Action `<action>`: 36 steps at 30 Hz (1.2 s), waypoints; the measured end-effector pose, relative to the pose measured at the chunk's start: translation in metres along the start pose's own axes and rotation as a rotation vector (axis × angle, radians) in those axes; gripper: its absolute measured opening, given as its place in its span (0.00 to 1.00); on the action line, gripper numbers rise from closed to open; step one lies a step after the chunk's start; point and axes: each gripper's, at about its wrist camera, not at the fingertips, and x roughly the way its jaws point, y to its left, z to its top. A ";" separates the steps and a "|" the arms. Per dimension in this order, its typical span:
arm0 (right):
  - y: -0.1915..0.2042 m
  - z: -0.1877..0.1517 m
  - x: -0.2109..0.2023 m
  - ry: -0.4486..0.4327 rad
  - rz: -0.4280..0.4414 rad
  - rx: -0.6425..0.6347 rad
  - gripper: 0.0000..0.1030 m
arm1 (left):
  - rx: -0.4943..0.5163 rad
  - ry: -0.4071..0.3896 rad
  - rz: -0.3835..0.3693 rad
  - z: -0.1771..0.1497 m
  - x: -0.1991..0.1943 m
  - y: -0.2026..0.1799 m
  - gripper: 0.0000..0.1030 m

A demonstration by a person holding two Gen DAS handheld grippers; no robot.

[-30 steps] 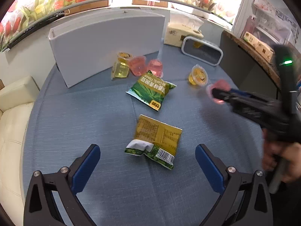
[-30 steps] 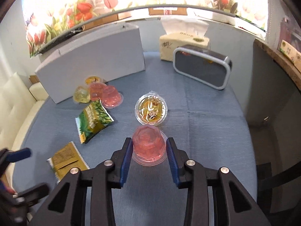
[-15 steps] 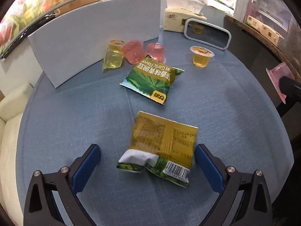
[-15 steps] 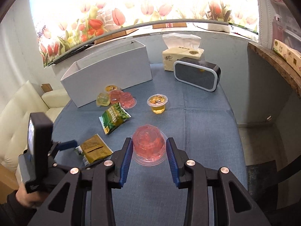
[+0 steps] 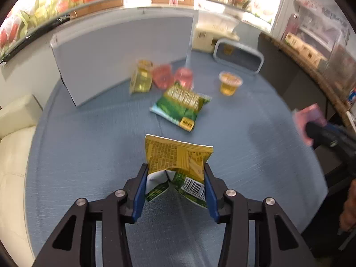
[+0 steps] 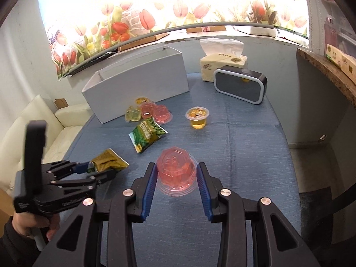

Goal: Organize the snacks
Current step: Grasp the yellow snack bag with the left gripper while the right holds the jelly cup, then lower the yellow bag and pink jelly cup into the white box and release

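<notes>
My left gripper (image 5: 175, 178) is shut on a yellow and green snack packet (image 5: 178, 160), crumpled between the pads and held over the blue table; it also shows in the right wrist view (image 6: 109, 162). My right gripper (image 6: 176, 178) is shut on a pink jelly cup (image 6: 175, 166), upside down, held above the table. A second green snack packet (image 5: 181, 105) lies flat mid-table. A yellow jelly cup (image 5: 230, 83) stands alone. Two pink cups (image 5: 163, 79) and a yellow one (image 5: 142, 80) sit by the open white box (image 6: 135, 84).
A tissue box (image 6: 222, 63) and a dark speaker (image 6: 240, 86) stand at the back right of the table (image 6: 244, 144). A cream sofa (image 6: 44, 124) lies left of the table. A dark counter (image 6: 329, 75) borders the right side.
My left gripper moved forward and closed on the yellow and green packet, which is now pinched and lifted. My right gripper has risen and drawn back with the pink cup.
</notes>
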 end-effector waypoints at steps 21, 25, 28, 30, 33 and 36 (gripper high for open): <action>0.069 0.155 0.043 -0.084 0.090 -0.138 0.39 | -0.133 -0.271 0.042 0.151 -0.086 0.080 0.49; 0.079 0.200 0.071 -0.079 0.113 -0.149 0.39 | -0.151 -0.268 0.045 0.185 -0.073 0.104 0.49; 0.088 0.230 0.094 -0.080 0.091 -0.177 0.39 | -0.136 -0.263 0.104 0.206 -0.061 0.118 0.49; 0.090 0.249 0.111 -0.072 0.104 -0.171 0.39 | -0.128 -0.247 0.101 0.217 -0.051 0.128 0.49; 0.089 0.268 0.140 -0.042 0.132 -0.162 0.39 | -0.116 -0.249 0.117 0.225 -0.038 0.140 0.51; 0.092 0.279 0.163 -0.024 0.093 -0.189 0.39 | -0.109 -0.231 0.131 0.224 -0.026 0.146 0.51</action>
